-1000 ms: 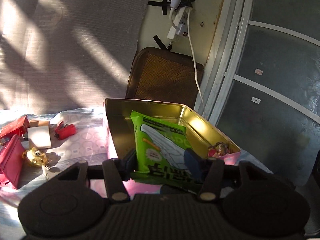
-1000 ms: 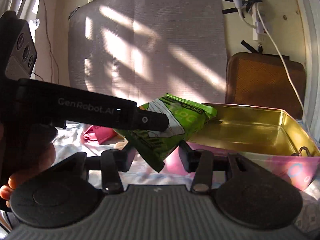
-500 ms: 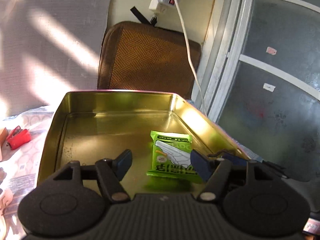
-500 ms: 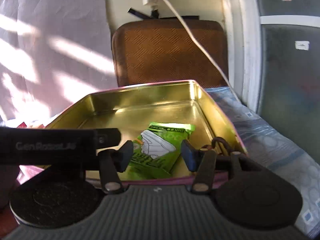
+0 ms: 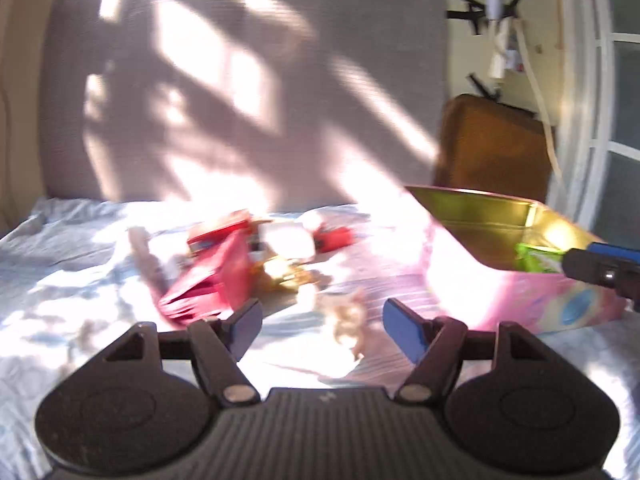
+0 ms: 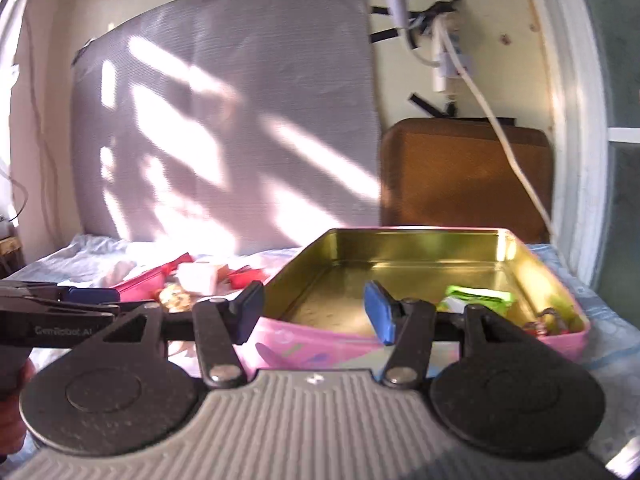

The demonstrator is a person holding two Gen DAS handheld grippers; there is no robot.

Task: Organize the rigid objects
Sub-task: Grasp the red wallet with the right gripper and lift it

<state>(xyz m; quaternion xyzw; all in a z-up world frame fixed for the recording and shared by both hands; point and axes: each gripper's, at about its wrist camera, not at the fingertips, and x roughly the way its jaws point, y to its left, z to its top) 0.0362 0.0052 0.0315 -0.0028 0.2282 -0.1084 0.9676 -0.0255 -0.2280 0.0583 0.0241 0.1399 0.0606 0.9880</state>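
So the left gripper (image 5: 322, 322) is empty and its jaws are opening, aimed at the pile (image 5: 240, 264) on the bed sheet (image 5: 60, 248), which sits around 11 o'clock from the fingertips. The right gripper (image 6: 312, 310) is parted with nothing between the pads, hanging over the near wall of the tin (image 6: 320, 340). A green packet (image 6: 478, 300) is already lying in the tin at about 2 o'clock in the right view, next to some small bits in the corner I can't make out. The pile is blurry, but the red box (image 5: 234, 276) looks like light, stiff cardboard. I'd pinch it across the narrow faces, not the flap, since it could crush if squeezed hard. The gold trinket (image 5: 286, 274) looks small and slick, so I'd take it low and centred.
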